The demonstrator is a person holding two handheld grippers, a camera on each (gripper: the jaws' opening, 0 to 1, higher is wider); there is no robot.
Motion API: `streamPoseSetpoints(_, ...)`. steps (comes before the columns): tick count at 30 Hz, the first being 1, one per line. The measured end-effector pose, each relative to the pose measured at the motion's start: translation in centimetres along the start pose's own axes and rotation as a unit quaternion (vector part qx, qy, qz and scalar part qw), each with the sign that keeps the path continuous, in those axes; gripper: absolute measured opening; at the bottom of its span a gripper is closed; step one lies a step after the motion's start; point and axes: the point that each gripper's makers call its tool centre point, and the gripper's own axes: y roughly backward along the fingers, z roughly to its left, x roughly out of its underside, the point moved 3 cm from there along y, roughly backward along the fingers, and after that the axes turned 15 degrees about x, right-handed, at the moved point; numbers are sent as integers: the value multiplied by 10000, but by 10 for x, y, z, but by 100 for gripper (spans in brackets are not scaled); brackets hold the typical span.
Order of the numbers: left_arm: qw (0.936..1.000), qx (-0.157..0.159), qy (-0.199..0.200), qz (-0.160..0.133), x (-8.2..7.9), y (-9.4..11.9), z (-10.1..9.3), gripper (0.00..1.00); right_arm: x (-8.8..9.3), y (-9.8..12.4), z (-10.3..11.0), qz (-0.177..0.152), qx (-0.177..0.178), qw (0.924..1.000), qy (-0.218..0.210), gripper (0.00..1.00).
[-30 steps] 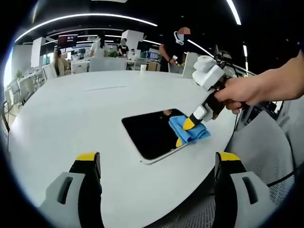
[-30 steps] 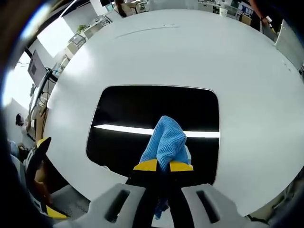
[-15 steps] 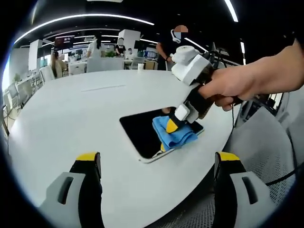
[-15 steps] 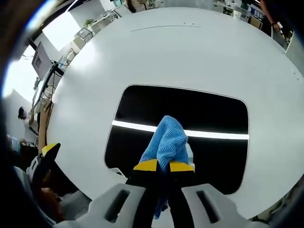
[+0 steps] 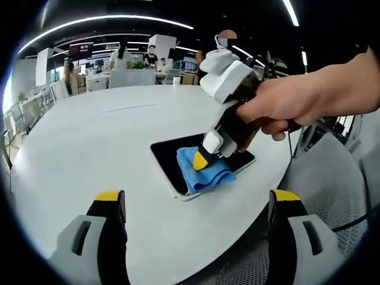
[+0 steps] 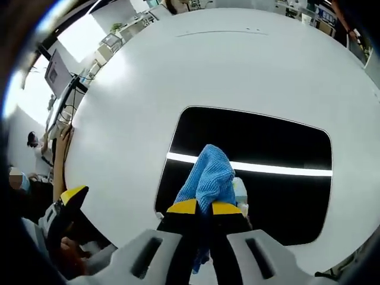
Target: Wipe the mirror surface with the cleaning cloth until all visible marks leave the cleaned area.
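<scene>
A dark rectangular mirror (image 5: pixel 172 155) (image 6: pixel 261 142) lies flat on the round white table (image 5: pixel 89 136) (image 6: pixel 196 65). A blue cleaning cloth (image 5: pixel 199 171) (image 6: pixel 208 175) rests on the mirror's near part, pressed down by my right gripper (image 5: pixel 200 160) (image 6: pixel 199 206), which is shut on the cloth. A hand (image 5: pixel 291 107) holds that gripper from the right. My left gripper (image 5: pixel 193 205) hangs open over the table's near edge, well short of the mirror, with nothing between its yellow-tipped fingers (image 5: pixel 110 199).
The table's near edge (image 5: pixel 237 231) drops to a grey floor. People and desks (image 5: pixel 127 65) stand far behind the table. In the right gripper view, the left gripper's yellow tip (image 6: pixel 71 196) shows at the lower left beyond the table rim.
The right gripper has dragged the cloth leftward across the mirror, toward its left end. The left gripper has stayed put.
</scene>
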Motion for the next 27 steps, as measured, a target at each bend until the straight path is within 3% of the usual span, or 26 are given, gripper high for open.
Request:
streamPoseSetpoints(7, 10000, -5, -36, -25, -1, -1, 0, 99, -3, -1, 15, 7, -51, 9999, 141, 1)
streamPoseSetpoints(15, 10000, 16, -28, -21, -1, -1, 0, 99, -5, 0, 27, -104, -192, 9980, 598, 1)
streamPoseSetpoints(19, 9993, 131, -354, 12, -5, 4, -9, 99, -5, 1, 27, -67, -225, 9971, 726, 1)
streamPoseSetpoints(27, 9997, 146, -172, 50, -2, 8, -3, 99, -4, 3, 27, -80, -237, 9966, 779, 1)
